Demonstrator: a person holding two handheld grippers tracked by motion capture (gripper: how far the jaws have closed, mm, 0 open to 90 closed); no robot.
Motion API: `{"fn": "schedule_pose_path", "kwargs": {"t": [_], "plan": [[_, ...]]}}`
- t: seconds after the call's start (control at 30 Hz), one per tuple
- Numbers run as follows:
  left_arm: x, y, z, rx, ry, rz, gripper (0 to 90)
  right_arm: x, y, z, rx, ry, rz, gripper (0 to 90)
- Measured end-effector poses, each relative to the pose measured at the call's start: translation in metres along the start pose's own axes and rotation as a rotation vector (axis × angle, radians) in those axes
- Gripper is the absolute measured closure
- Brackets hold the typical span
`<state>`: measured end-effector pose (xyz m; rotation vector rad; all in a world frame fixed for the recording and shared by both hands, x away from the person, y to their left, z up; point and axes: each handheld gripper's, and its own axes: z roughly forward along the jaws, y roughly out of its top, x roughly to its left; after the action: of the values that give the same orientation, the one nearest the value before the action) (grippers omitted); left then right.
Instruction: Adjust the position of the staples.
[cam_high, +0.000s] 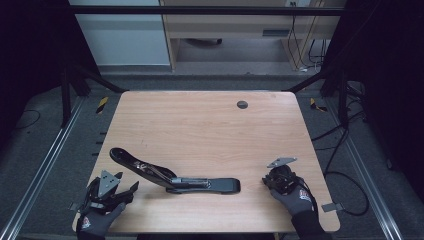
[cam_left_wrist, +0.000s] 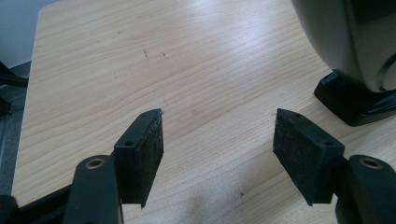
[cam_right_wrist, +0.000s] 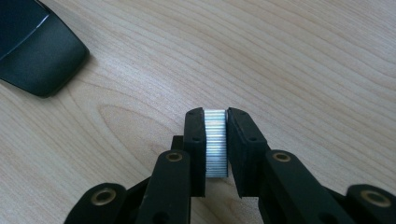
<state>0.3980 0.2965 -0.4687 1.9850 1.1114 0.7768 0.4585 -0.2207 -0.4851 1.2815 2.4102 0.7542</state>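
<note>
A large black stapler (cam_high: 172, 177) lies swung open on the wooden table (cam_high: 200, 125), its top arm raised toward the left and its base pointing right. My right gripper (cam_right_wrist: 215, 116) is shut on a silvery strip of staples (cam_right_wrist: 215, 142), held upright between the pads just above the table, to the right of the stapler's base end (cam_right_wrist: 37, 51). In the high view that right gripper (cam_high: 277, 179) sits near the front right. My left gripper (cam_left_wrist: 217, 128) stands open with nothing between its pads, at the front left corner (cam_high: 112, 192), beside the stapler's raised arm (cam_left_wrist: 345, 42).
A round grommet hole (cam_high: 242, 104) sits near the table's far edge. Black frame rails and cables run along the floor on both sides. A cabinet and desk stand beyond the table.
</note>
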Motion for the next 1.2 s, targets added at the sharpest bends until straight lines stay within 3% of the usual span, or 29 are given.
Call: {"fn": "schedule_pose_path", "kwargs": {"t": [0.2, 0.57, 0.7, 0.77, 0.83, 1.2], "plan": [[0.000, 0.000, 0.000, -0.001, -0.001, 0.000, 33.1, 0.001, -0.001, -0.001, -0.004, 0.013, 0.000, 76.4], [0.000, 0.000, 0.000, 0.001, -0.003, 0.004, 33.0, 0.000, -0.001, -0.010, -0.021, 0.013, 0.071, 74.2], [0.000, 0.000, 0.000, 0.003, -0.004, 0.006, 33.0, 0.000, -0.001, -0.007, -0.020, 0.009, 0.047, 74.0], [0.000, 0.000, 0.000, 0.002, -0.005, 0.005, 33.0, 0.002, 0.001, -0.006, -0.011, 0.021, 0.067, 74.5], [0.000, 0.000, 0.000, 0.003, -0.005, 0.005, 32.9, 0.002, 0.002, -0.005, -0.012, 0.015, 0.050, 75.6], [0.000, 0.000, 0.000, 0.002, -0.005, 0.006, 32.9, 0.002, 0.002, -0.005, 0.005, 0.008, 0.057, 78.5]]}}
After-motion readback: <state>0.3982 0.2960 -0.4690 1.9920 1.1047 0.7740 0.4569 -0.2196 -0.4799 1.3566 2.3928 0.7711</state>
